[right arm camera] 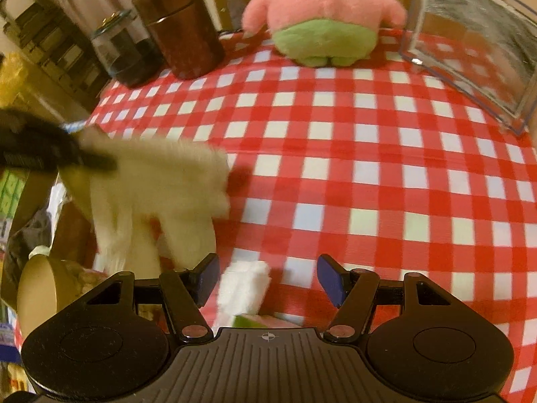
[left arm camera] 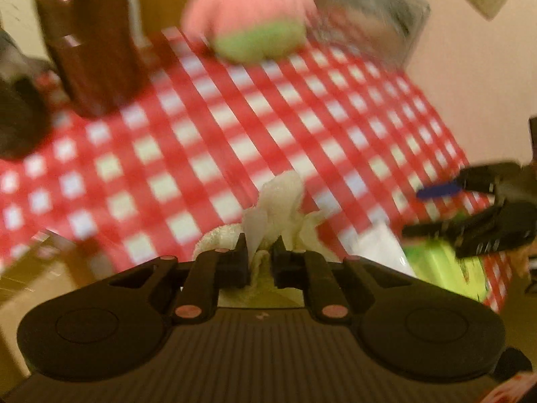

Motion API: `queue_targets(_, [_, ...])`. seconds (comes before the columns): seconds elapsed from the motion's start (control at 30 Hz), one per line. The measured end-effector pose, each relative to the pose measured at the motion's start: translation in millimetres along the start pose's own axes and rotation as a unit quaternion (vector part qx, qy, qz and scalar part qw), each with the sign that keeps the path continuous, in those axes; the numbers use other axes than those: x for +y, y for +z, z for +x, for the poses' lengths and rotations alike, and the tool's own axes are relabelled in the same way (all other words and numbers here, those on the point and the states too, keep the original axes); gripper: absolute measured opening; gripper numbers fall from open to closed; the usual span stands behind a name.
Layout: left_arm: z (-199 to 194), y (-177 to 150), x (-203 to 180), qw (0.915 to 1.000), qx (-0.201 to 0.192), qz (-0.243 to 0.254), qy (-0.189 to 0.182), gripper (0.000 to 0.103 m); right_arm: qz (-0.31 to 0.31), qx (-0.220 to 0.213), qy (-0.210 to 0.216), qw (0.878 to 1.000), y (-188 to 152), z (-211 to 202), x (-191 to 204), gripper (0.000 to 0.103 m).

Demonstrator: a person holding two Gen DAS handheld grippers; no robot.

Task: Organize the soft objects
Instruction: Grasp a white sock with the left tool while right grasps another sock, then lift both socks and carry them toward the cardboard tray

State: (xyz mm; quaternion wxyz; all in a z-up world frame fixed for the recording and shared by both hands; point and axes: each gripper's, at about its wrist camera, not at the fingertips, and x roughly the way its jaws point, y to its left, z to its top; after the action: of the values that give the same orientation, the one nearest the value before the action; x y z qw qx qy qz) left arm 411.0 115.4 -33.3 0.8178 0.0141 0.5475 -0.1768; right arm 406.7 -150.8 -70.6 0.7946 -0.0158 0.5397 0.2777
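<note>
A cream fuzzy cloth (left arm camera: 278,208) is being pinched by the left hand-held gripper (left arm camera: 261,262) – jaws nearly together w/ fabric bunched between them and sticking up past the tips. In the right wrist view the same cloth (right arm camera: 157,188) is being held off the worktop (right arm camera: 369,174) at the left side, hanging down in blurred folds w/ its shadow being cast on the red-and-white checked cover. Left wrist view is heavily motion-blurred.

The right hand-held gripper (right arm camera: 268,278) is being held w/ jaws wide apart, nothing between the blue pads (right arm camera: 330,280); it's also being seen at the right edge of the left wrist view (left arm camera: 446,211). A small white fluffy item (right arm camera: 246,288) is lying on the worktop just ahead of its left pad – what it is can't be told.

At the far edge a pink-and-green plush (right arm camera: 322,16) is being seen from behind, sitting upright. To its left – a brown cylindrical canister (right arm camera: 181,27) and, beside that, a dark glass jar (right arm camera: 124,50). A clear plastic box (right arm camera: 470,43) is standing to the plush's right.
</note>
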Motion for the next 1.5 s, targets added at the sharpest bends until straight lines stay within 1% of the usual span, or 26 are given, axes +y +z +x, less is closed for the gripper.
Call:
queue_targets(0.1, [-17, 0, 3, 0.9993, -0.030, 0.000, 0.024, 0.011, -0.012, 0.025, 0.000, 1.000, 5, 14, 8, 0.065])
queue_targets(0.23, [-26, -7, 6, 0.9984, -0.050, -0.010, 0.024, 0.011, -0.027, 0.072, -0.014, 0.997, 7, 38, 15, 0.065])
queue_targets(0.33, [-30, -14, 8, 0.9978, -0.060, -0.018, 0.019, 0.011, -0.039, 0.095, -0.022, 0.994, 5, 52, 18, 0.064])
queue_targets(0.4, [-31, -20, 8, 0.9976, -0.064, -0.021, 0.017, 0.011, -0.047, 0.102, -0.017, 0.994, 3, 57, 21, 0.055])
queue_targets(0.47, [-30, -23, 6, 0.9974, -0.066, -0.022, 0.018, 0.011, -0.052, 0.107, -0.019, 0.993, 1, 60, 24, 0.035])
queue_targets(0.5, [-31, -24, 6, 0.9973, -0.067, -0.022, 0.019, 0.011, -0.056, 0.105, -0.025, 0.993, 1, 62, 24, 0.029])
queue_targets(0.53, [-31, -25, 6, 0.9972, -0.069, -0.023, 0.019, 0.011, -0.059, 0.099, -0.030, 0.993, 1, 60, 25, 0.020])
queue_targets(0.57, [-32, -26, 6, 0.9970, -0.071, -0.025, 0.020, 0.011, -0.056, 0.091, -0.028, 0.994, 3, 58, 24, 0.017])
queue_targets(0.63, [-36, -28, 4, 0.9967, -0.075, -0.025, 0.020, 0.011, -0.049, 0.070, -0.020, 0.996, 2, 50, 24, 0.015])
queue_targets(0.8, [-53, -30, -7, 0.9944, -0.098, -0.024, 0.029, 0.011, -0.027, -0.021, -0.017, 0.999, 4, 6, 27, 0.013])
queue_targets(0.9, [-68, -30, -19, 0.9924, -0.116, -0.018, 0.038, 0.011, -0.025, -0.082, -0.026, 0.996, -1, -27, 35, 0.013])
queue_targets(1.03, [-92, -29, -39, 0.9906, -0.132, -0.009, 0.033, 0.011, -0.034, -0.136, -0.038, 0.989, -10, -66, 52, 0.013])
queue_targets(1.17, [-121, -29, -62, 0.9887, -0.147, 0.001, 0.029, 0.011, -0.041, -0.174, -0.047, 0.983, -23, -105, 65, 0.013])
queue_targets(1.27, [-145, -33, -81, 0.9867, -0.161, 0.007, 0.026, 0.011, -0.033, -0.197, -0.048, 0.979, -37, -133, 73, 0.013])
queue_targets(1.37, [-168, -41, -101, 0.9846, -0.173, 0.013, 0.020, 0.011, -0.023, -0.213, -0.046, 0.976, -53, -157, 79, 0.013])
queue_targets(1.5, [-194, -60, -127, 0.9820, -0.188, 0.016, 0.013, 0.011, -0.009, -0.226, -0.045, 0.973, -76, -190, 88, 0.013])
